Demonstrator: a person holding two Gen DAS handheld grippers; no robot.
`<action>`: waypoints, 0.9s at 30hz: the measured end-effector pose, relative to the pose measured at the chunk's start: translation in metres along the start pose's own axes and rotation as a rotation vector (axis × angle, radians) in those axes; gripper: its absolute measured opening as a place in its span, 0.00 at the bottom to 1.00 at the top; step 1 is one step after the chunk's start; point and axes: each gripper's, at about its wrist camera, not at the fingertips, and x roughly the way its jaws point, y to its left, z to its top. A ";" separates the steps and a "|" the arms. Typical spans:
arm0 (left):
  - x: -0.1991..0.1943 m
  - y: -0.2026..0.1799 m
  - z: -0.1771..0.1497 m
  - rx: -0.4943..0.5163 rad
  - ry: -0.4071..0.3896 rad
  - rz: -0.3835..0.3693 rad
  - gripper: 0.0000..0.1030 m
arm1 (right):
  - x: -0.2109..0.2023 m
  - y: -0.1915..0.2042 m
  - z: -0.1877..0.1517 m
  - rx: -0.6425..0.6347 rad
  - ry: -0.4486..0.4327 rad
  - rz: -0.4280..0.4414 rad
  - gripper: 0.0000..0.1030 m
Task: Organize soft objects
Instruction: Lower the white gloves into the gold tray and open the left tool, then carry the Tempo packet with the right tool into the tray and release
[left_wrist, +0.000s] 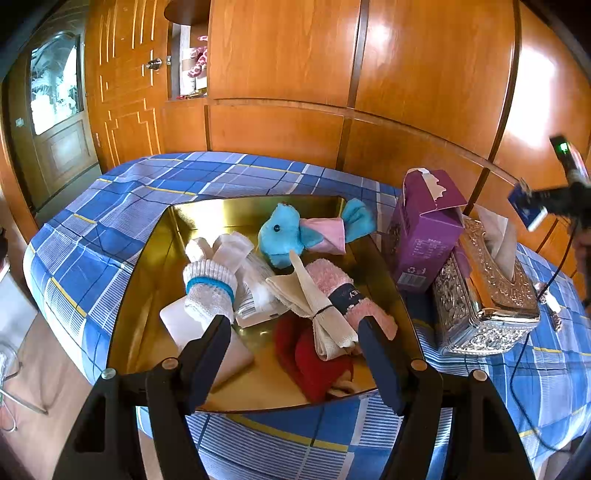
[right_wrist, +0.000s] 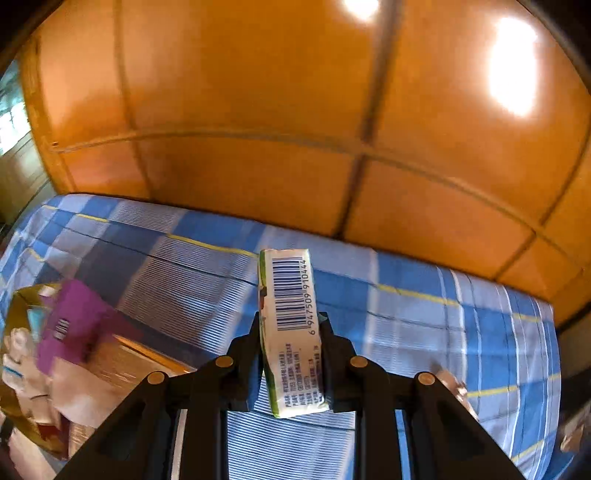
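Observation:
A gold tray (left_wrist: 236, 210) on the blue checked cloth holds a blue plush elephant (left_wrist: 284, 236), a white sock with a blue band (left_wrist: 210, 288), a pink fluffy roll (left_wrist: 332, 277), a tied beige cloth (left_wrist: 317, 306), a red cloth (left_wrist: 310, 358) and a white flat pack (left_wrist: 181, 325). My left gripper (left_wrist: 294, 323) hovers over the tray's near half, open, its pads pressing on nothing. My right gripper (right_wrist: 290, 321) is shut on a small white tissue pack (right_wrist: 291, 295) with a barcode, held above the checked cloth to the right of the tray (right_wrist: 14, 295).
A torn-open purple box (left_wrist: 424, 236) and an ornate silver tissue box (left_wrist: 484, 295) stand right of the tray. A black cable (left_wrist: 517, 369) trails over the cloth at the right. Wooden wall panels rise behind the table, with a door (left_wrist: 122, 74) at the left.

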 end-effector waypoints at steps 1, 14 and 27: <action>0.000 0.000 0.000 -0.001 0.001 -0.001 0.70 | -0.003 0.010 0.003 -0.015 -0.010 0.015 0.24; 0.003 0.005 -0.002 -0.014 0.006 0.008 0.70 | -0.057 0.116 -0.009 -0.200 -0.049 0.275 0.24; 0.005 0.013 -0.003 -0.032 0.014 0.026 0.70 | -0.068 0.183 -0.059 -0.236 0.021 0.536 0.24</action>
